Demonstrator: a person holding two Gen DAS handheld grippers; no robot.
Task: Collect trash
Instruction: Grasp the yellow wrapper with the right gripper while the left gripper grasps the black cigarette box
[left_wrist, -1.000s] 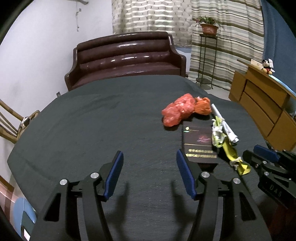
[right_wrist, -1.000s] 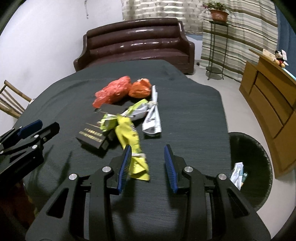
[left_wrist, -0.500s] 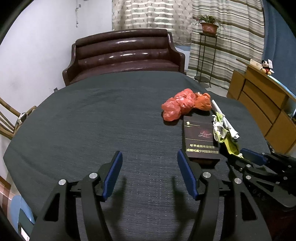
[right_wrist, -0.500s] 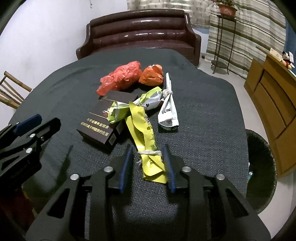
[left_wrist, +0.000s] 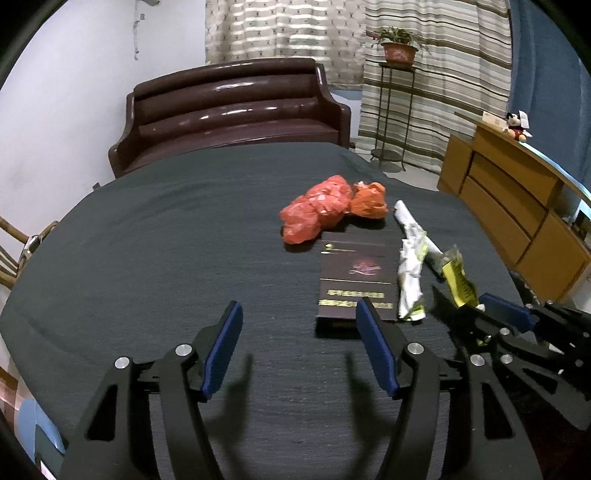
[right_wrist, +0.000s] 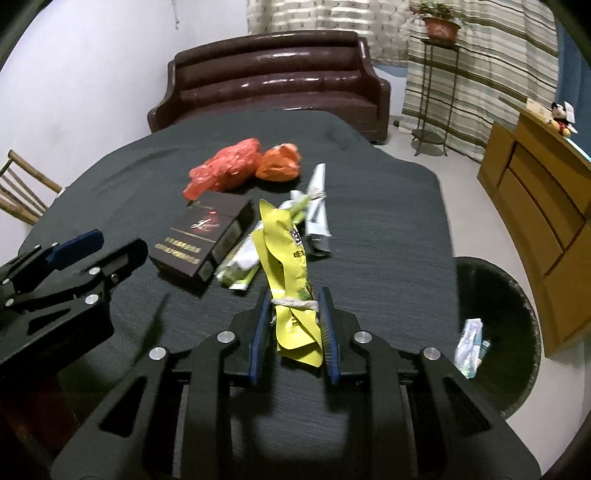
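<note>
My right gripper (right_wrist: 293, 299) is shut on a yellow snack wrapper (right_wrist: 286, 254) and holds it lifted off the dark table (right_wrist: 388, 236); the wrapper also shows in the left wrist view (left_wrist: 458, 280). On the table lie a dark box (right_wrist: 205, 232), a green-white wrapper (right_wrist: 240, 264), a silver wrapper (right_wrist: 317, 214), a red plastic bag (right_wrist: 225, 168) and an orange bag (right_wrist: 279, 166). My left gripper (left_wrist: 297, 332) is open and empty, low over the table just left of the dark box (left_wrist: 354, 277).
A black trash bin (right_wrist: 517, 325) with some wrappers inside stands on the floor right of the table. A brown sofa (left_wrist: 229, 114) is behind the table, a wooden cabinet (left_wrist: 517, 206) at right, a plant stand (left_wrist: 395, 103) by the curtain, a wooden chair (right_wrist: 22, 192) at left.
My right gripper moved forward, closed on the yellow wrapper and raised it. My left gripper drifted slightly toward the dark box and stayed open.
</note>
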